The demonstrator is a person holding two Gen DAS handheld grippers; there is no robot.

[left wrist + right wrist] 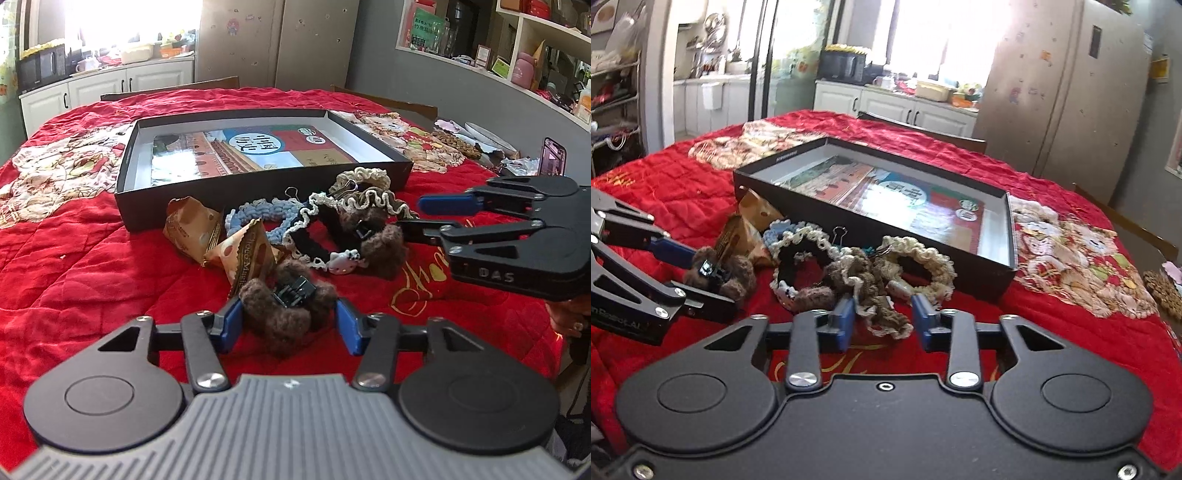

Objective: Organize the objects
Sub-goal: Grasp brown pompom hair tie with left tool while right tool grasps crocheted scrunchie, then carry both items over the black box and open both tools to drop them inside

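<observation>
A brown fuzzy hair clip [288, 314] lies on the red cloth, and my left gripper [290, 325] has both blue pads against its sides; it shows in the right wrist view too [716, 275]. My right gripper [885, 323] is closed on the end of a brown-and-cream ruffled scrunchie [875, 291]. Behind them lie a blue scrunchie [258, 218], a black white-edged scrunchie [317, 236] with a cat charm, a cream scrunchie [365, 177], a second brown fuzzy clip [380, 243], a binder clip [293, 192] and two snack packets [192, 229]. A shallow black box [258, 194] holds a book [251, 147].
The pile sits right against the box's front wall [960, 275]. A phone [553, 157], a plate [487, 136] and wrappers crowd the table's far right. A person's hand [569, 317] holds the right gripper. Chair backs stand behind the table.
</observation>
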